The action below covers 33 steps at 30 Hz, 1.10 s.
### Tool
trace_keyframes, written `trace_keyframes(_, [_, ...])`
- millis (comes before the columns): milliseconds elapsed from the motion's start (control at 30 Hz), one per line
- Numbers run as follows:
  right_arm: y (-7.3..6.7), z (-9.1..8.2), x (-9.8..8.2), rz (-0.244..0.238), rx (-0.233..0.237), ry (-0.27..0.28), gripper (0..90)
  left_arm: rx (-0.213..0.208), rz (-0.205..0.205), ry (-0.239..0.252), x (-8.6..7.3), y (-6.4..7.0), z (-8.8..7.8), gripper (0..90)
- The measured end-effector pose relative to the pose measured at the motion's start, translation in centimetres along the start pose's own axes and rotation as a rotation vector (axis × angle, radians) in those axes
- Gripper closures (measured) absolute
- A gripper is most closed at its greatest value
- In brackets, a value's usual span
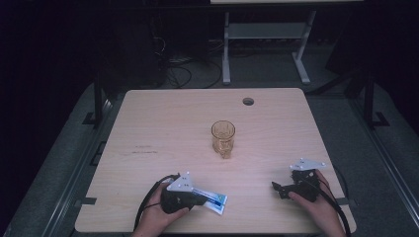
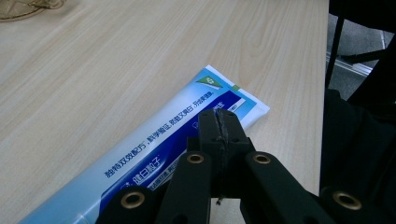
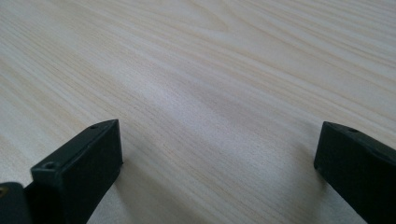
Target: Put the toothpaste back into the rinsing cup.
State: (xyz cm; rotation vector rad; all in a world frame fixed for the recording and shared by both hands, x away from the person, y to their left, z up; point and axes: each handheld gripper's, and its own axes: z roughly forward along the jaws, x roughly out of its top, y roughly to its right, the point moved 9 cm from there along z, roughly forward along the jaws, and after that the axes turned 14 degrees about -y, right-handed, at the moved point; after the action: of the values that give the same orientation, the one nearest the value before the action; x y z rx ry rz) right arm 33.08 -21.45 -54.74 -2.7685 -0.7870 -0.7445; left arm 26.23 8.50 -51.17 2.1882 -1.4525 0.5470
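Trouble is looming closest to us, at the left gripper [image 2: 219, 114]. Its jaws are pressed tight together with nothing between them, and they are lying over the tube [image 2: 154, 144], near its flat crimped end. We cannot tell whether the tips are touching it. The tube is lying flat on the table [image 1: 163, 128], running under the jaws and a little way past their tips. Shut jaws cannot be picking anything up. If we are pressing down like this, we are risking a skid, and the table edge is just beside the jaws. A sideways nudge could be sending the tube off it. Opening while too low could be scraping the pads on the wood, and closing across the tube's soft middle could be squeezing paste out or letting it slip.

Off to the side, the right gripper [image 3: 219, 144] is holding its jaws wide apart over bare wood, gripping nothing. It is standing well apart from the tube, so it is giving no support if the tube slides.

Beyond both pairs of jaws, the glass [image 1: 223, 138] is standing upright. A fast forward swing with the tube could be knocking it over.
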Motion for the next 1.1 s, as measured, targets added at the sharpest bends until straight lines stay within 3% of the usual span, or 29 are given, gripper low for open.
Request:
trace_keyframes(533, [0.0, 0.0, 0.0, 0.0, 0.0, 0.0, 0.5, 0.035, -0.016, -0.018, 1.4, -1.9, 0.5, 90.0])
trace_keyframes(1100, [0.0, 0.0, 0.0, 0.0, 0.0, 0.0, 0.4, 0.094, -0.081, -0.044, 2.2, -4.8, 0.1, 90.0])
